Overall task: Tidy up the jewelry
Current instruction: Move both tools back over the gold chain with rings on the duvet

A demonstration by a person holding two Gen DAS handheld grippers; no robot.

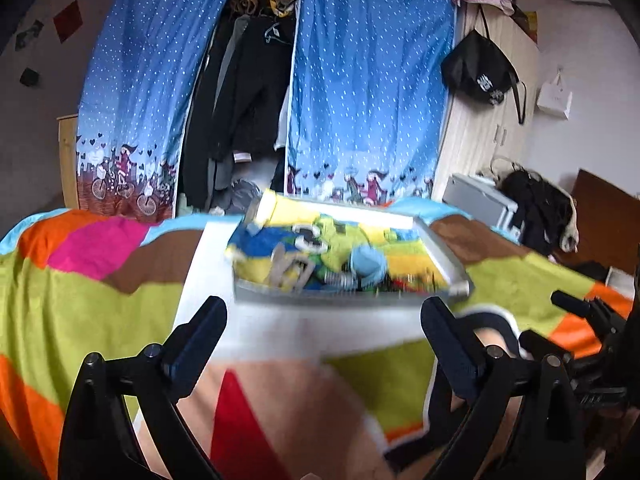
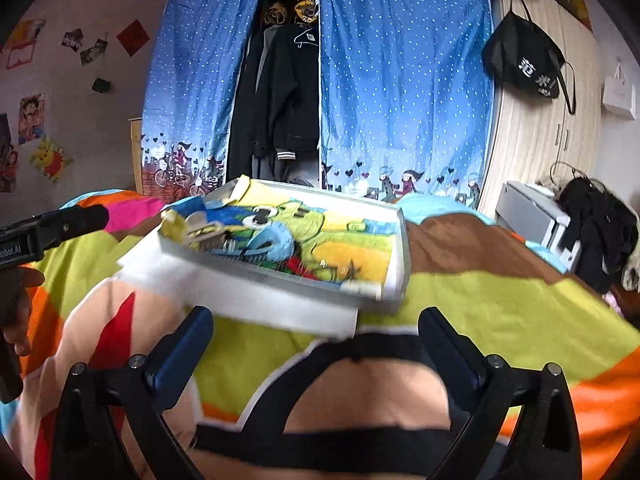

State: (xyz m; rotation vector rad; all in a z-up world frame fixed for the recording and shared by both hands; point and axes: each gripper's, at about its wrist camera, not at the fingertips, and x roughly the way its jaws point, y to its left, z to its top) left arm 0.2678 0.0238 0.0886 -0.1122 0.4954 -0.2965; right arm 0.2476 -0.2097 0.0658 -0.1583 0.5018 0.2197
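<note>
My left gripper (image 1: 322, 322) jaws wide apart, empty, right gripper (image 2: 316, 332) likewise, shallow tray (image 2: 280, 280) mid-frame on bright blanket (image 2: 500, 304), blurred trinkets, perhaps jewelry (image 1: 340, 276), along its near edge

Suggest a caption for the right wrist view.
Open right gripper facing a shallow tray of small items on a colourful bedspread.

Small items in tray (image 1: 444, 258) smearing into blur, jewelry not distinguishable. Left gripper (image 2: 52, 228) running off right-wrist frame edge, jaws unseen. Hand (image 2: 18, 320) showing only partly.
</note>
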